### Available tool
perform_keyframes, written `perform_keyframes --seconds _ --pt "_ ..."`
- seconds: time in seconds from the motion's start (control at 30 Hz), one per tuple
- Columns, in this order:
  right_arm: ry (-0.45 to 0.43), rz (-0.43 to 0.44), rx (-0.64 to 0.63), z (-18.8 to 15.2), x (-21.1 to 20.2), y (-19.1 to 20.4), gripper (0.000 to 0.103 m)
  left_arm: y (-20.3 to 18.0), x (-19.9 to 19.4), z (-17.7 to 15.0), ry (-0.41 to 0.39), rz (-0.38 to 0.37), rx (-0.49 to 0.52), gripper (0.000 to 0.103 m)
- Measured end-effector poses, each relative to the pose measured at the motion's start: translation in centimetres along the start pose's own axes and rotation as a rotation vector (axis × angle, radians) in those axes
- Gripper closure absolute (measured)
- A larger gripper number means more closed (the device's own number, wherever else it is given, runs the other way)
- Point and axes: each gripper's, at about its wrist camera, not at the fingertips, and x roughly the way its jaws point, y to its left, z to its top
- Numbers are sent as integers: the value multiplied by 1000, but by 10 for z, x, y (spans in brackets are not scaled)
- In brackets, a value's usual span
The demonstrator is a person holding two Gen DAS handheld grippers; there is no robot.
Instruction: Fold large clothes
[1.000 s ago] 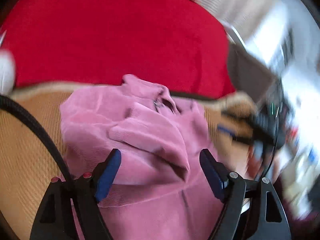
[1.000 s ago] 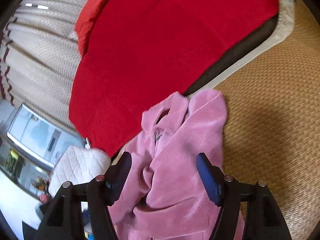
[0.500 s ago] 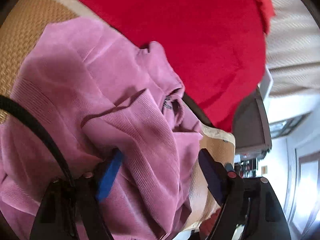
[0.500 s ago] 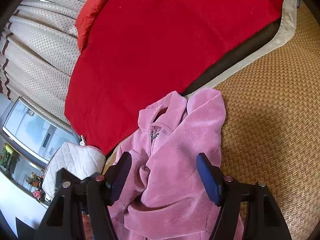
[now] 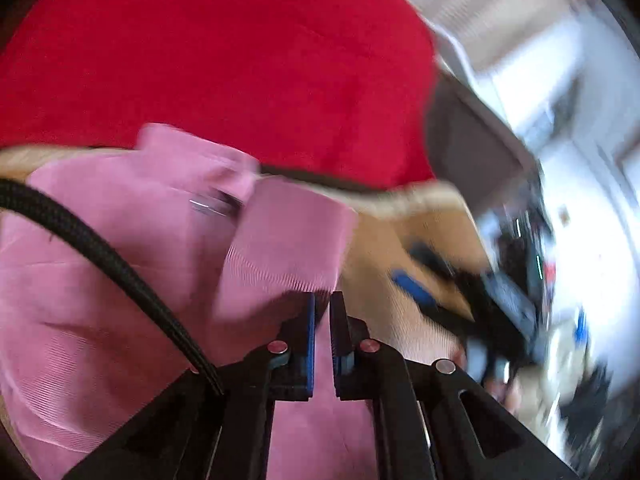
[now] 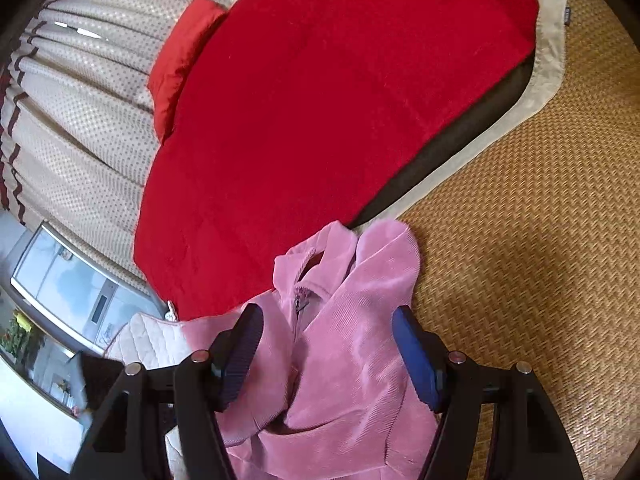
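Left wrist view, blurred: the left gripper has just been closing and its jaws now stand nearly together, clenched on a fold of the pink jacket that rises between the pads. The jacket lies on the woven mat, below the red blanket.

Right wrist view: the right gripper is released, jaws spread above the jacket, pads clear of the cloth. The jacket lies crumpled on the mat, collar toward the blanket.
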Motion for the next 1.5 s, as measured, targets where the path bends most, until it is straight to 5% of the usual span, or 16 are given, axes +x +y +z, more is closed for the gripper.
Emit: perform_keyframes --seconds 0.17,0.33,0.53,0.77,0.93,1.23,1.33,1.5 --pt "3 20 16 3 -3 -2 32 -24 8 -36 102 26 105 88" --pt "62 50 -50 -5 7 11 32 23 -54 -27 -53 122 19 58" --pt "209 50 -127 -34 35 30 38 107 -86 -7 -133 364 -138 58" --pt "379 -104 -141 -61 78 21 54 164 -51 -32 10 549 -182 79" --pt "392 -99 -182 -66 101 27 57 164 -50 -50 41 569 -115 88" --pt "356 -81 -205 -59 96 36 57 169 -87 -58 -2 500 -192 97" --pt "333 -60 -218 -53 77 40 58 154 -109 -58 -64 471 -161 92" --pt "397 -50 -229 -62 64 39 58 135 -120 -63 -91 445 -94 63"
